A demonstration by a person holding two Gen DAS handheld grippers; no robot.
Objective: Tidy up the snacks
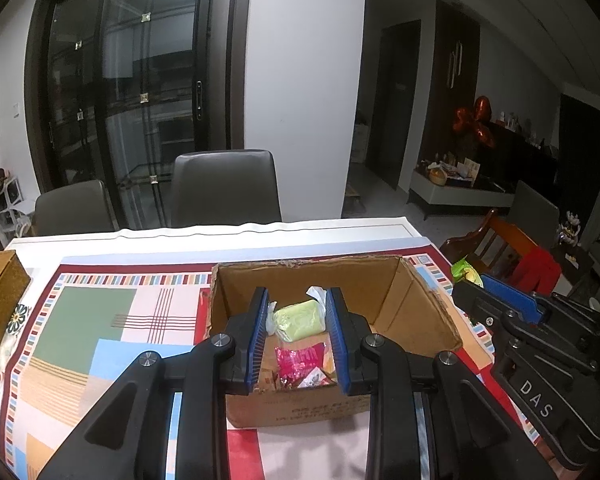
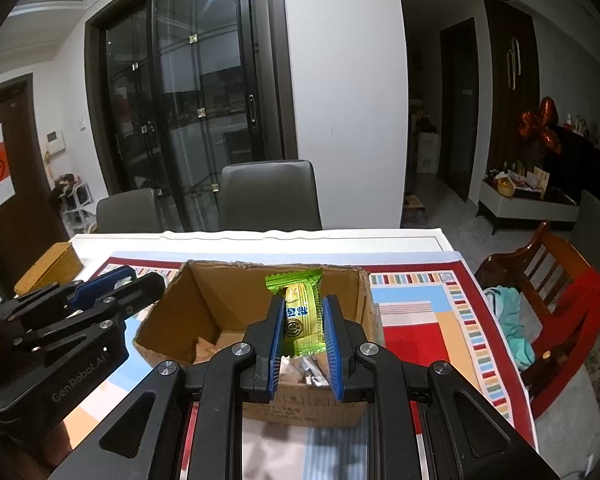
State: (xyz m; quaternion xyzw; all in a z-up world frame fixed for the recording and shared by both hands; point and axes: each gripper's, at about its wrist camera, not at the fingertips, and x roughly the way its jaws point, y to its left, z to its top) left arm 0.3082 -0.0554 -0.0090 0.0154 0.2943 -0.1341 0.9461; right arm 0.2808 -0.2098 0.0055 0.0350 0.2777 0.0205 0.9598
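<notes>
My left gripper (image 1: 298, 300) is shut on a pale green wrapped snack (image 1: 300, 320) with clear twisted ends and holds it over the open cardboard box (image 1: 380, 288). A pink packet (image 1: 300, 360) lies on the box floor among other wrappers. My right gripper (image 2: 304, 300) is shut on a bright green snack packet (image 2: 296, 284) with blue print, upright above the same box (image 2: 220, 292). In the left wrist view the right gripper (image 1: 480, 284) comes in from the right. In the right wrist view the left gripper (image 2: 140, 276) comes in from the left.
The box stands on a patterned tablecloth (image 1: 100, 320). A brown woven box (image 1: 0, 300) sits at the table's left edge. Two grey chairs (image 1: 224, 188) stand behind the table. A wooden chair (image 2: 560, 280) with red and teal cloths is at the right.
</notes>
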